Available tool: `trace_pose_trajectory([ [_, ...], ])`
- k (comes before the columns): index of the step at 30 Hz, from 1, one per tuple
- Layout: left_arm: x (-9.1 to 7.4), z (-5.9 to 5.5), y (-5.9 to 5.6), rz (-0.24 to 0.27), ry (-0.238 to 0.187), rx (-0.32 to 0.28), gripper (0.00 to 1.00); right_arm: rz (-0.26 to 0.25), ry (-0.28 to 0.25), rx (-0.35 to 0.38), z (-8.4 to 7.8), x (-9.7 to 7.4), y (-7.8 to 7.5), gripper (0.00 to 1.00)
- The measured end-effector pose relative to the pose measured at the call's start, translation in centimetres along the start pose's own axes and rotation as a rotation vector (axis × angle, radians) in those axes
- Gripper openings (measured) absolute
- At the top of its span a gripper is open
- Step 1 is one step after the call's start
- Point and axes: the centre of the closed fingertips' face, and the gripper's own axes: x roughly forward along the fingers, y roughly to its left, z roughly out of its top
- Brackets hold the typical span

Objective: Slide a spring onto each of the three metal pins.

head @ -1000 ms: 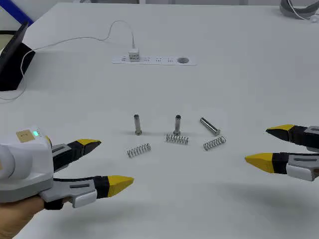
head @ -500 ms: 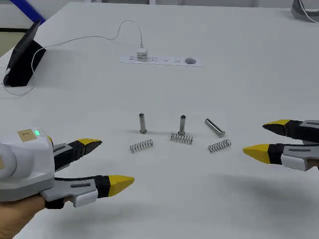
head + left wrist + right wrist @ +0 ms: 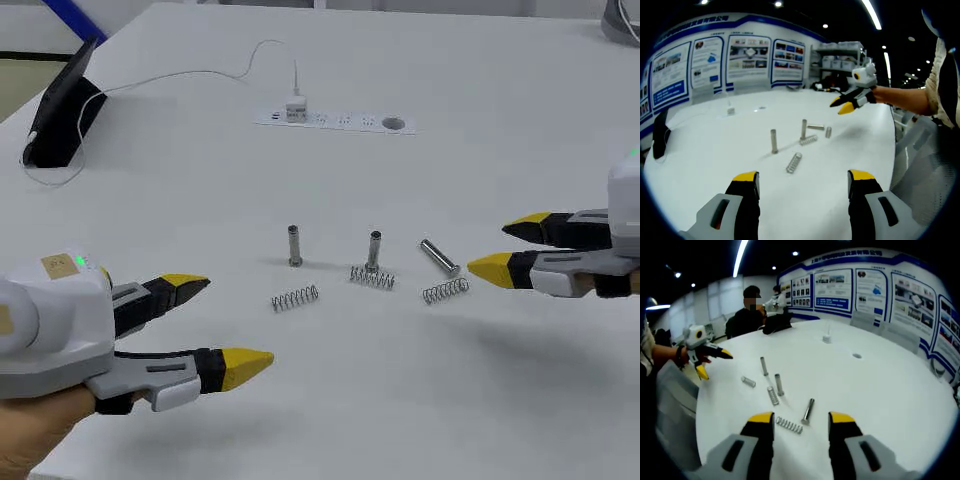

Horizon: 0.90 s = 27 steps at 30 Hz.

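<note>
The white tabletop (image 3: 480,150) holds the parts near its middle, well off every edge. Both claws gape apart, empty: the left claw (image 3: 238,320) by the near edge, the right claw (image 3: 488,249) in from the right edge. The left pin (image 3: 294,246) and middle pin (image 3: 374,251) stand upright. The right pin (image 3: 439,257) lies flat, its long axis slanting toward the far edge. The right spring (image 3: 445,291), lying roughly along the near edge, sits just beside the right claw's tips, the nearer claw. Writing on the wall posters (image 3: 745,52) is too small to read.

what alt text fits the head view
Both open, left gripper and right gripper flank three pins on a white table: left pin and middle pin upright, right pin lying flat. Loose nearby: left spring, middle spring, right spring.
</note>
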Motion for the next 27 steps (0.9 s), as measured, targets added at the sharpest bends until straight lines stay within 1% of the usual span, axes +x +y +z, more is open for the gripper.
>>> trace_pose_trajectory([
  [8,0.0,0.1,0.1,0.003,-0.005,-0.003,0.72,0.006,0.034,-0.016,0.9,2.4,-0.5,0.39],
  [12,0.0,0.1,0.2,0.004,-0.006,-0.003,0.72,0.003,0.061,-0.020,0.8,3.4,-0.8,0.37],
  [14,-0.1,0.0,0.3,0.006,-0.007,-0.003,0.72,-0.002,0.081,-0.006,0.7,4.0,-1.0,0.34],
  [17,-0.2,-0.1,0.3,0.008,-0.009,-0.006,0.72,-0.005,0.095,0.005,0.7,4.8,-1.1,0.33],
  [23,-0.2,-0.2,0.4,0.008,-0.013,-0.010,0.72,-0.024,0.157,0.009,0.0,6.3,-1.3,0.29],
  [27,-0.3,-0.2,0.5,0.007,-0.015,-0.011,0.71,-0.035,0.184,0.019,-0.4,7.0,-1.6,0.28],
])
